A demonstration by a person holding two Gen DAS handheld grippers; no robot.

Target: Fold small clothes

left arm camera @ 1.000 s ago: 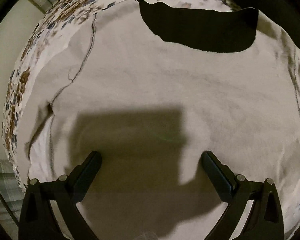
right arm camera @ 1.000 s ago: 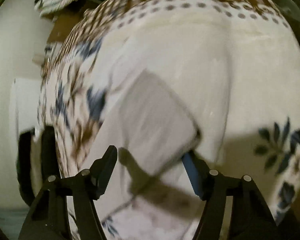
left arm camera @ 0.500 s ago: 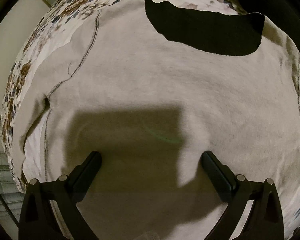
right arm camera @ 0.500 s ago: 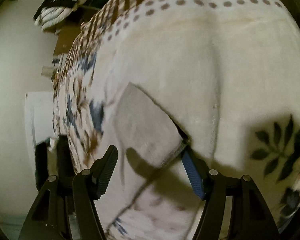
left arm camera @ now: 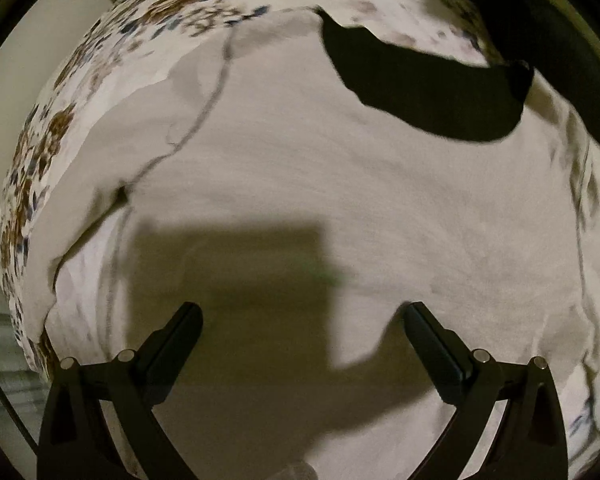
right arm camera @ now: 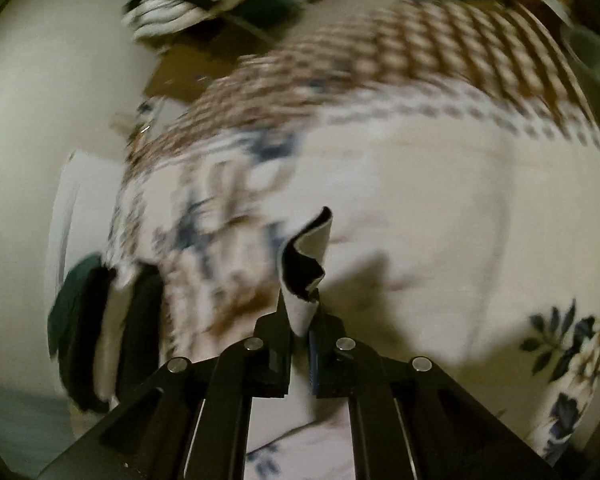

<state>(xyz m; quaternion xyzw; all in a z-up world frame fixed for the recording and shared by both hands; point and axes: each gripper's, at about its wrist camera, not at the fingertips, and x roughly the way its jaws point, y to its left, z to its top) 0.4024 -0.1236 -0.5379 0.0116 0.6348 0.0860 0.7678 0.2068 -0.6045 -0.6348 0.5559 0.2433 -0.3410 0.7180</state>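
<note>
A pale beige garment with dark seam stitching lies spread flat on a floral bedsheet and fills the left wrist view. A dark opening or lining shows at its far edge. My left gripper is open and empty, hovering over the near part of the garment. In the right wrist view my right gripper is shut on a corner of the beige cloth, which curls up between the fingers and shows its dark inner side.
The bed's floral sheet has a brown checked border at the far side. Dark folded clothes sit at the bed's left edge. Striped clothes lie on the floor beyond. The right view is blurred.
My right gripper has closed on the cloth corner that lay between its open fingers and lifted it. The left gripper stays open and the garment has shifted slightly in its view.
</note>
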